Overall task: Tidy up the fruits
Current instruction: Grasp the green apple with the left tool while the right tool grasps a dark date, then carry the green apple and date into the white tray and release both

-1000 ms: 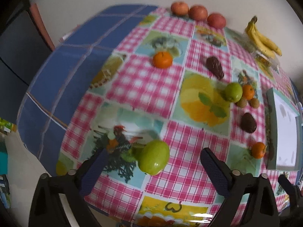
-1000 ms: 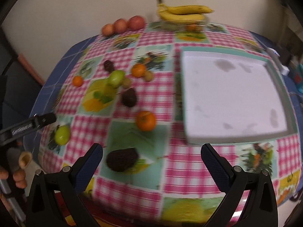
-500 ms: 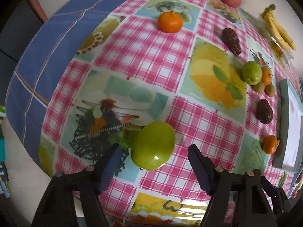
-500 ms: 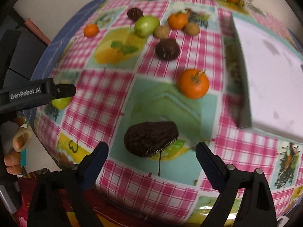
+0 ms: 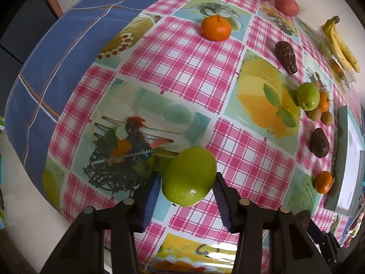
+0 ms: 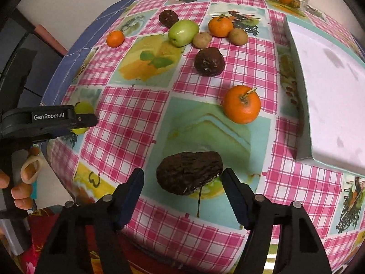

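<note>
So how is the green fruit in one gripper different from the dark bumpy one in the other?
The smooth shiny green fruit is rounder; the dark brown wrinkled avocado is longer and dull. The left hand-held gripper has its pads touching the green fruit on both sides; the right hand-held gripper leaves a gap beside the avocado. Both grippers have just been closing.

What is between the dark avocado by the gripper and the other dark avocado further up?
Only bare tablecloth separates the near avocado from the far avocado in the right wrist view; the orange sits off to the side.
</note>
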`<state>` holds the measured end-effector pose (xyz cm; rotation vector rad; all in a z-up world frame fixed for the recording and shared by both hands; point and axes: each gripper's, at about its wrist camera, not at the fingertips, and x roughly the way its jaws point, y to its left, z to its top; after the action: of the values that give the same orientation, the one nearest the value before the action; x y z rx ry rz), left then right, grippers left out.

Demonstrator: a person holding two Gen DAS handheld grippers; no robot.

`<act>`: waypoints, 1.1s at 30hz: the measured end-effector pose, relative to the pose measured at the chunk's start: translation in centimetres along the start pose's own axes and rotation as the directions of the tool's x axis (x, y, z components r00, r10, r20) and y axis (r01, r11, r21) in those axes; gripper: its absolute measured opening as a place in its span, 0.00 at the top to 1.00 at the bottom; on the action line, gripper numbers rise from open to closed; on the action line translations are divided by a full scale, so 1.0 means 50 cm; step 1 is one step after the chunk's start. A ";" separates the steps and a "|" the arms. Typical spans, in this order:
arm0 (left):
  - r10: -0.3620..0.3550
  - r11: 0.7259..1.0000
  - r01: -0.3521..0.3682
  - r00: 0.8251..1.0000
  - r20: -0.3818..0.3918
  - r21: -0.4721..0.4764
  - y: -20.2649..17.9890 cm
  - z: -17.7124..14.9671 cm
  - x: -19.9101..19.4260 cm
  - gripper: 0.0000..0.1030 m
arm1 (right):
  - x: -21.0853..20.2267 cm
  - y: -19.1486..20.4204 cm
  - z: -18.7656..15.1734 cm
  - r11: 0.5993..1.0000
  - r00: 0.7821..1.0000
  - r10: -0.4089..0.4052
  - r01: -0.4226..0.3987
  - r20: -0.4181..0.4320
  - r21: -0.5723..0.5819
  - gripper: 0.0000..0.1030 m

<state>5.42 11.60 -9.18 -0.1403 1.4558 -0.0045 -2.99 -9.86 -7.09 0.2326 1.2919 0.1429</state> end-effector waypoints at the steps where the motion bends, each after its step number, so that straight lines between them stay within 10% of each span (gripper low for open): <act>1: 0.002 1.000 -0.002 1.000 0.001 0.003 -0.002 0.001 0.001 0.56 | 0.000 0.000 0.000 1.000 1.000 0.001 -0.001 0.001 -0.001 0.30; 5: -0.003 1.000 0.003 1.000 0.001 -0.007 -0.013 0.003 -0.003 0.56 | -0.002 -0.002 0.000 1.000 1.000 -0.003 0.003 0.009 0.001 0.43; 25: -0.086 0.996 0.084 0.990 0.112 0.025 -0.064 -0.013 -0.107 0.56 | -0.096 -0.045 0.018 0.998 0.986 -0.010 -0.002 0.165 0.069 0.43; 33: -0.149 0.983 0.139 0.986 0.075 0.120 -0.185 -0.007 -0.130 0.56 | -0.176 -0.178 0.040 0.944 0.937 -0.243 0.168 0.252 0.285 0.43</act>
<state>5.09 2.96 -1.86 -0.1498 1.3554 -0.1981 -3.65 -20.72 -0.61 0.3267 1.0371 -0.2370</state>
